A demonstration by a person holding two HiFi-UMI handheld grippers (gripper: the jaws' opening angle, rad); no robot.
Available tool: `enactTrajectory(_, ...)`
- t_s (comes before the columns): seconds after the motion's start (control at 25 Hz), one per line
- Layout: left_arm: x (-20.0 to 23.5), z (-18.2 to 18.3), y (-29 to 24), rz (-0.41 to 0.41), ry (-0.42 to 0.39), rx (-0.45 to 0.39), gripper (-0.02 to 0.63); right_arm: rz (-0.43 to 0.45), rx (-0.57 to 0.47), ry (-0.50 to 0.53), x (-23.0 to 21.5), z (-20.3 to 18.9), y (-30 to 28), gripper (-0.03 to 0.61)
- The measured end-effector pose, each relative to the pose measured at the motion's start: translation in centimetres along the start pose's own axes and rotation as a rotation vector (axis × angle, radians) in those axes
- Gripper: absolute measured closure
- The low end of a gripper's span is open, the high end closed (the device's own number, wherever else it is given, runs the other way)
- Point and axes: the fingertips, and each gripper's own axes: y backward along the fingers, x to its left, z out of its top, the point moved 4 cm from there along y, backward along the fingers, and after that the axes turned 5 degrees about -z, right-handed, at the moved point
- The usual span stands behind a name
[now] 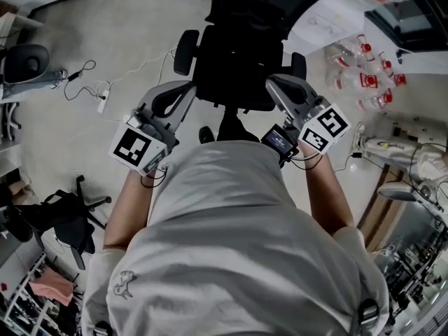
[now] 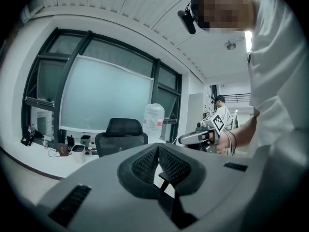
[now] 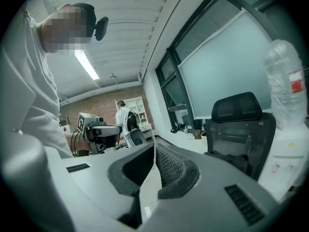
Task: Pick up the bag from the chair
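A black office chair [image 1: 234, 44] stands right in front of me, with a dark bag [image 1: 234, 68] on its seat that hardly stands out from the black chair. In the right gripper view the bag [image 3: 239, 162] is a dark slumped shape on the chair [image 3: 239, 124]. My left gripper [image 1: 186, 89] hovers at the chair's left side and my right gripper [image 1: 275, 84] at its right side. Both sit near the seat's front edge, apart from the bag. The left gripper [image 2: 158, 148] and the right gripper [image 3: 154, 150] are each shut, with nothing held.
Several water bottles [image 1: 364, 75] lie on the floor at the right. A power strip with cables [image 1: 103, 100] lies to the left, and another chair [image 1: 66, 219] stands at lower left. A big water jug [image 3: 285, 81] stands beside the chair. A person [image 3: 123, 116] stands far back.
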Motion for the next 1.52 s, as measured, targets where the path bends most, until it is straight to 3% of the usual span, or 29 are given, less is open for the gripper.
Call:
enactTrajectory(0.76, 6.7, -2.0, -10.6, -0.027, 0.102, 0.076, 0.601, 0.027, 0.022, -0.134, -11.4, -0.6, -4.4, 0.538)
enactTrajectory(0.88, 7.8, -2.5, -11.8, -0.026, 0.117, 0.098, 0.601, 0.036, 0.023, -0.158, -12.7, -1.0, -5.3, 0.505)
enactTrajectory(1.24, 10.0, -5.3, -14.2, -0.045, 0.168, 0.144, 0.601, 0.083, 0.055, -0.278, -15.0, -4.6, -9.0, 0.451)
enactTrajectory(1.52, 11.6, -6.4, -16.1, -0.057, 0.187, 0.177, 0.601, 0.053, 0.064, -0.400, -17.8, -7.7, -10.8, 0.434)
